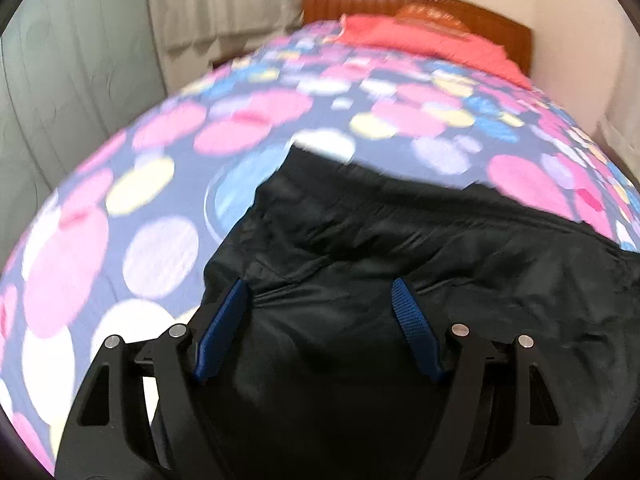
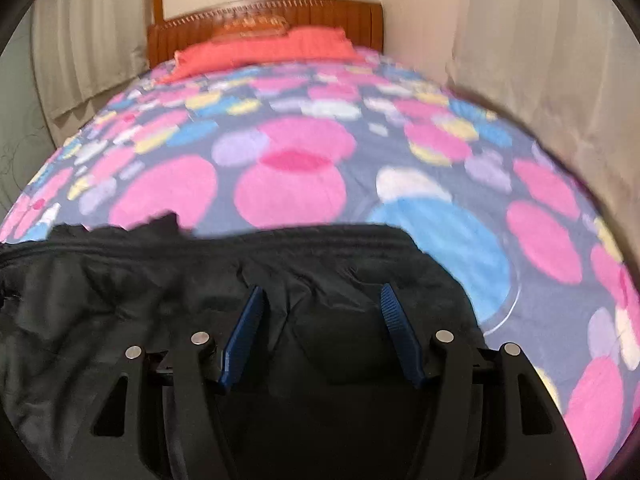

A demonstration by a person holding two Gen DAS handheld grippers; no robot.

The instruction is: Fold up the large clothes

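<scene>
The black jacket is lying soft, slippery and light on the bed; grip its near hem. The left gripper and right gripper are holding their jaws apart, clamping nothing.

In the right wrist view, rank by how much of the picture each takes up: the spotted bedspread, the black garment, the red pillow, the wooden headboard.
1. Spotted bedspread, largest.
2. Black garment, though it lies nearest the camera, which inflates it.
3 and 4. Red pillow and wooden headboard look about alike, both far off; not ranked.
</scene>
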